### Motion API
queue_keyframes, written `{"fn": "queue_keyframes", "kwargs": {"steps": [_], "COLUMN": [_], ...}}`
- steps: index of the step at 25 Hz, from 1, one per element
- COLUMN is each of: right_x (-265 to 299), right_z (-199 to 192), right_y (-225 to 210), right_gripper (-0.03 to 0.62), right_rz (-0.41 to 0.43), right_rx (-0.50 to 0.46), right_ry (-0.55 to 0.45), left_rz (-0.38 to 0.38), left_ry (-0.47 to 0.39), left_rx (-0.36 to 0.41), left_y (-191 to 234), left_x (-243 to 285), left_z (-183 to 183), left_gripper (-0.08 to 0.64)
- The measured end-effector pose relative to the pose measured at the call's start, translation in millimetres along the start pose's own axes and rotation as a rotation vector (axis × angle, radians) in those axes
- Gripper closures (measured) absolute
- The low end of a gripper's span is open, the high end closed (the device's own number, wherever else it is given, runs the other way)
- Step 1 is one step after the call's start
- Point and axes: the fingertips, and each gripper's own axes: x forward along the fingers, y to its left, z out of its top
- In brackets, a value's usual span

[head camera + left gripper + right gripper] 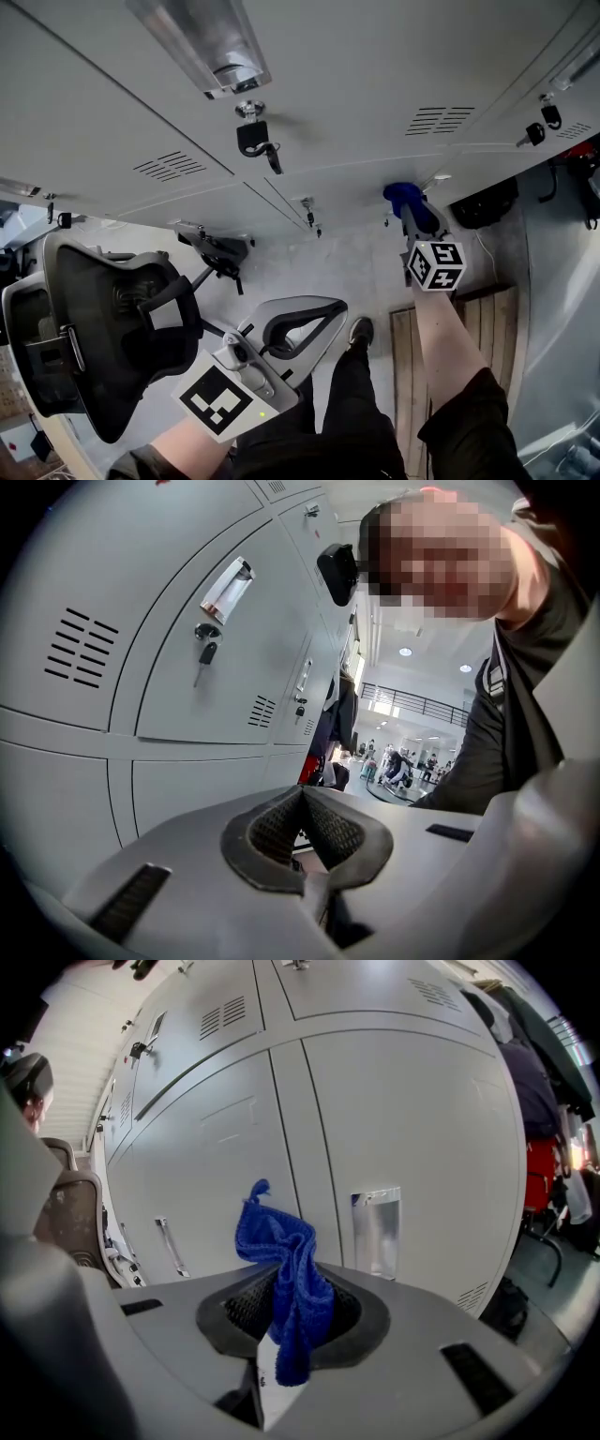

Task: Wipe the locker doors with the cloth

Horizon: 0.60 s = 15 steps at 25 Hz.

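- The cloth [281, 1269], a blue one, is pinched between the jaws of the right gripper [291, 1312]. A bunched part is left free beyond the jaws, presumably so that soft fabric and not the gripper meets the metal.
- The right gripper is held out at arm's length toward the grey locker doors [412, 1119]. It is aimed at a lower door, just beside a recessed handle [377, 1232].
- The long axis of the cloth runs along the jaws. Its free end points forward at the doors, with the tip curled toward the left in the right gripper view.
- Whether the cloth touches a door cannot be told from either view.
- The left gripper [305, 832] is pressed together with nothing between its jaws. It is held low and back near the body, beside an office chair [112, 328], seemingly to stay clear of the wiping.
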Motion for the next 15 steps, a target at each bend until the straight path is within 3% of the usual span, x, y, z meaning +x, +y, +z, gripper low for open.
{"fn": "queue_keyframes", "kwargs": {"steps": [3,9,15], "right_x": [4.7,37.5,66.3], "right_z": [-12.9,-35.6,-46.7], "right_y": [38.0,149.5,181.9], "right_gripper": [0.514,0.514,0.514], "right_rz": [0.079,0.292,0.323], "right_rx": [0.003,-0.093,-0.149], "right_ry": [0.015,0.059,0.101], "left_rz": [-0.006,0.023,0.045], "left_ry": [0.016,0.023,0.027], "left_rx": [0.002,-0.001,-0.016], "left_y": [-1.4,12.0,23.9], "left_x": [-0.3,-11.8,-29.4], "left_z": [-1.5,-2.6,-10.7], "left_gripper": [0.552,0.552,0.552]}}
